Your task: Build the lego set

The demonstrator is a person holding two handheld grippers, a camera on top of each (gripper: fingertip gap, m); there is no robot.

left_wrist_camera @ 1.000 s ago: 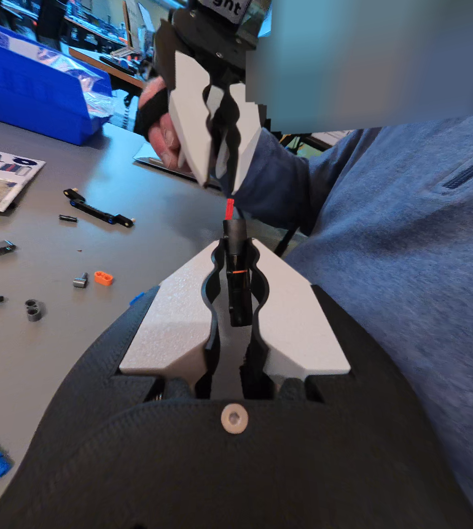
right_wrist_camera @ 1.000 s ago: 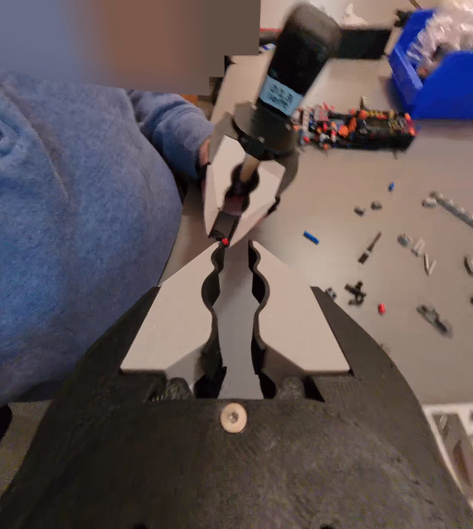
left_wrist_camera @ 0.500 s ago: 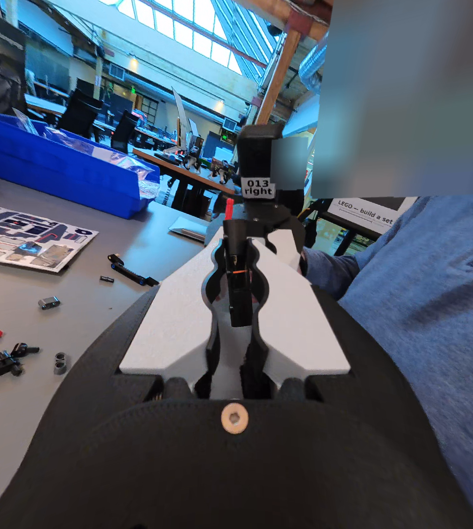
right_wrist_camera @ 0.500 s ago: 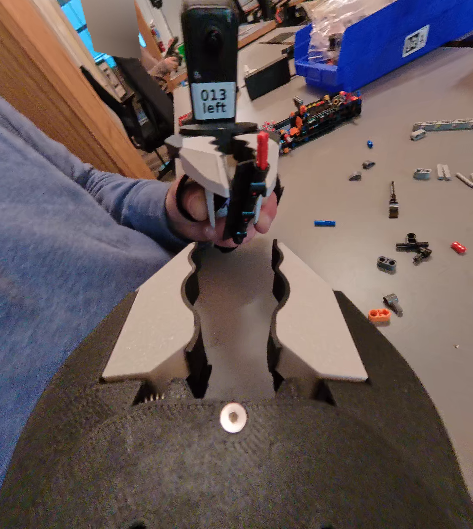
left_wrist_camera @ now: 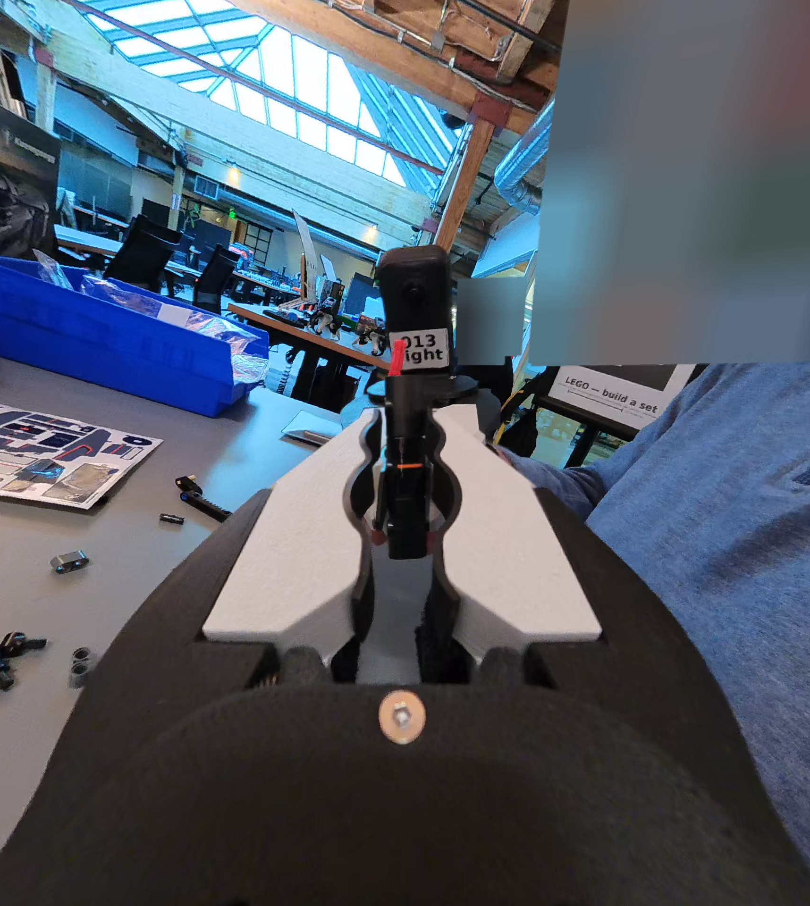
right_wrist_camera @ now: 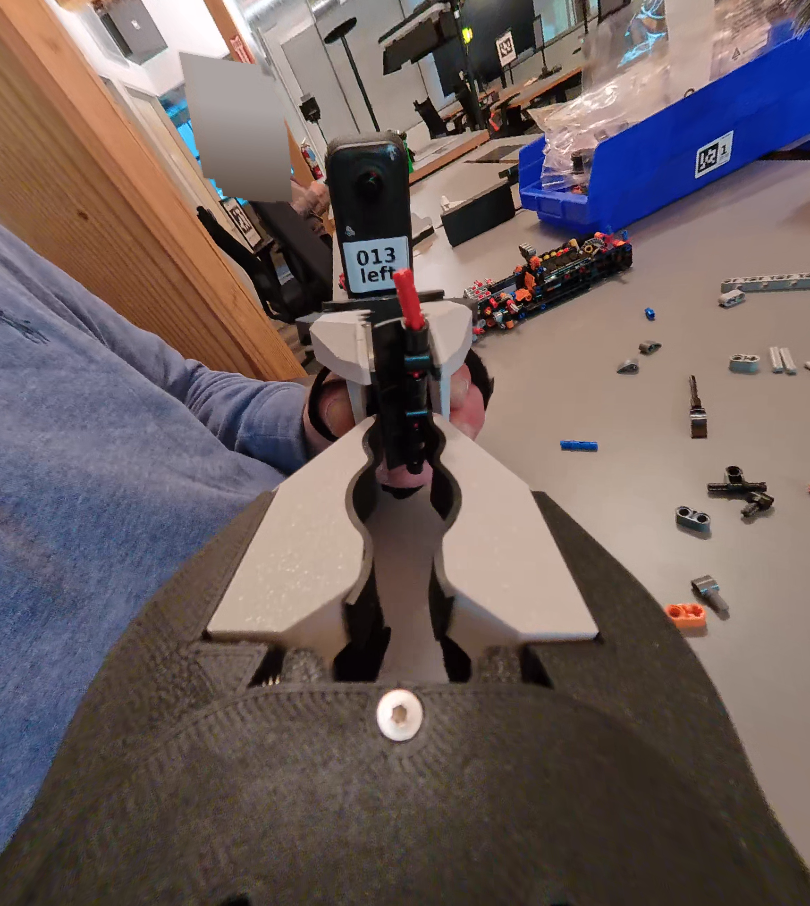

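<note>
Grey table (right_wrist_camera: pixel 589 539): one black beam (left_wrist_camera: pixel 405 470) with one red pin (left_wrist_camera: pixel 398 358) at 12 o'clock is clamped by left gripper (left_wrist_camera: pixel 405 421); right gripper (right_wrist_camera: pixel 405 436) is held apart, empty.

Matt grey table (right_wrist_camera: pixel 638 539) is being strewn with glossy plastic bricks (right_wrist_camera: pixel 692 520), a smooth plastic blue bin (left_wrist_camera: pixel 99 338) being filled with crinkled clear bags (left_wrist_camera: pixel 226 328), beside a glossy paper sheet (left_wrist_camera: pixel 40 451).

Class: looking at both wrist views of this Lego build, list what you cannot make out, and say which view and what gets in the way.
- Left wrist view: the black assembly's lower end, hidden between the left hand-held gripper's fingers.
- Left wrist view: the right hand-held gripper's fingers, hidden behind that assembly.
- Right wrist view: the blue bin's contents, blurred behind clear bags.
- Right wrist view: the grey beam, cut off by the right edge.
</note>
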